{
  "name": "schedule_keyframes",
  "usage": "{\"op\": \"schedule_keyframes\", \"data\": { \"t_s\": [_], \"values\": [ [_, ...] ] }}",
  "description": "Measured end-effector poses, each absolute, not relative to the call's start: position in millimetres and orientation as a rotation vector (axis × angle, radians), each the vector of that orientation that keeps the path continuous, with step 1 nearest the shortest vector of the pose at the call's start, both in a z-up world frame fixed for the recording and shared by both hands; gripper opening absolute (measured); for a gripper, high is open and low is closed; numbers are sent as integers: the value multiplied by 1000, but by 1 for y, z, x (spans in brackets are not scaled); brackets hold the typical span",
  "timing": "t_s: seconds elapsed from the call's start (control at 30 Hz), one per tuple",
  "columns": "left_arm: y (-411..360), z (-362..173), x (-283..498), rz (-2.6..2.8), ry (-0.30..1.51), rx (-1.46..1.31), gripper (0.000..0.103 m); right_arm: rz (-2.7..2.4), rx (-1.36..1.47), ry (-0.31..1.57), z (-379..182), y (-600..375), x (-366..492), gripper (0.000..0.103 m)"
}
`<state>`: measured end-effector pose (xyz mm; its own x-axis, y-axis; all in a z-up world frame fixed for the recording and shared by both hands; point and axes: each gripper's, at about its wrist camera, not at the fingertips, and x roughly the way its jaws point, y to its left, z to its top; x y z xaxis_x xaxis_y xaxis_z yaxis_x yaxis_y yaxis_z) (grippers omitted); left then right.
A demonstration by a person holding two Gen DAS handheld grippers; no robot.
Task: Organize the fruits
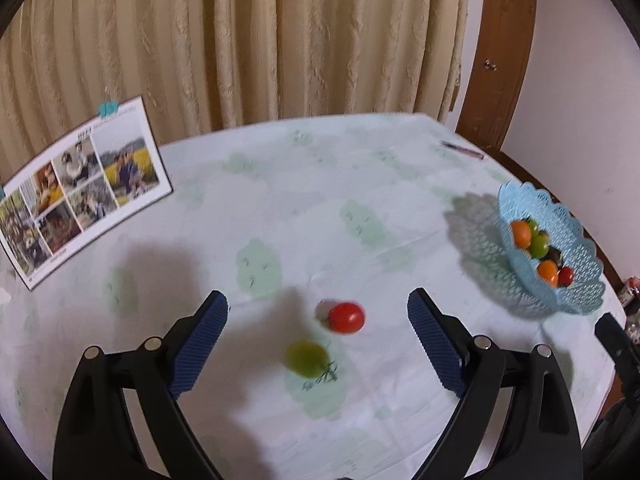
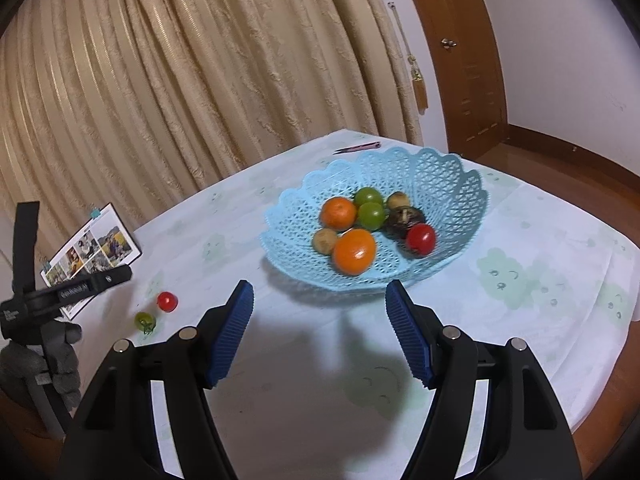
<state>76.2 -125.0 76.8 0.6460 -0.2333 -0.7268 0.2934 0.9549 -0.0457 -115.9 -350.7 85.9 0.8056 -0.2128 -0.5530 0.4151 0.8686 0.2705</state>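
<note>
A red tomato (image 1: 346, 317) and a green tomato (image 1: 307, 358) lie loose on the pale tablecloth. My left gripper (image 1: 318, 312) is open and empty, raised above them, with both fruits between its blue pads. They also show small in the right wrist view, the red tomato (image 2: 167, 301) and the green tomato (image 2: 145, 321). A light blue lattice basket (image 2: 448, 184) holds two oranges, two green tomatoes, a red tomato and several brown fruits. My right gripper (image 2: 320, 300) is open and empty, just in front of the basket. The basket also shows at the right of the left wrist view (image 1: 576, 292).
A photo calendar (image 1: 84, 192) stands at the table's back left. A pink pen (image 1: 462, 149) lies at the far edge. Beige curtains hang behind the table. The left gripper's body (image 2: 60, 292) and a gloved hand show at the left of the right wrist view.
</note>
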Motion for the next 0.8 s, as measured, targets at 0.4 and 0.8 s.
{"op": "schedule_keyframes", "data": {
  "t_s": [0.4, 0.8],
  "values": [
    [-119, 27, 81, -321, 936, 103, 77, -312, 390, 597, 76, -338, -100, 71],
    [-112, 19, 80, -324, 951, 78, 31, -281, 365, 624, 73, -328, -86, 71]
  ]
}}
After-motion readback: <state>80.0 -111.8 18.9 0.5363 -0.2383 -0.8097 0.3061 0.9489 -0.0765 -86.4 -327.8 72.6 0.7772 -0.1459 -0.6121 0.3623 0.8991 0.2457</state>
